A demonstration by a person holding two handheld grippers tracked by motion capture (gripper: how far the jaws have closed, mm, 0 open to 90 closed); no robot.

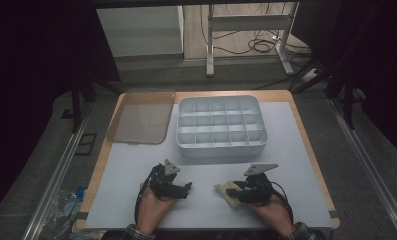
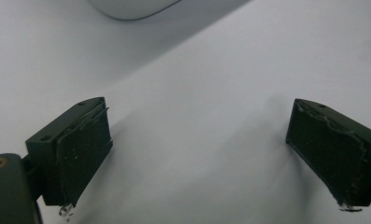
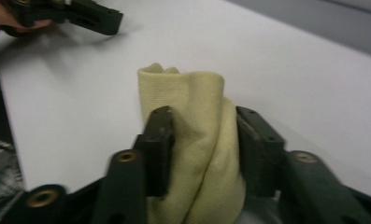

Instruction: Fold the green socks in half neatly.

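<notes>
Near the tabletop's front edge, the right tool (image 3: 203, 140) is lying low, clenching the bunched yellow cloth (image 3: 197, 121) lengthwise, while the left tool (image 2: 197, 154) is gaping, released.

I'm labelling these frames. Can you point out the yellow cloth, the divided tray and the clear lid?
cloth (image 3: 199, 135), right gripper view, the bunched middle between the jaws.
tray (image 1: 221, 149), high view, its near outer wall.
lid (image 1: 141, 117), high view, its flat middle.
</notes>
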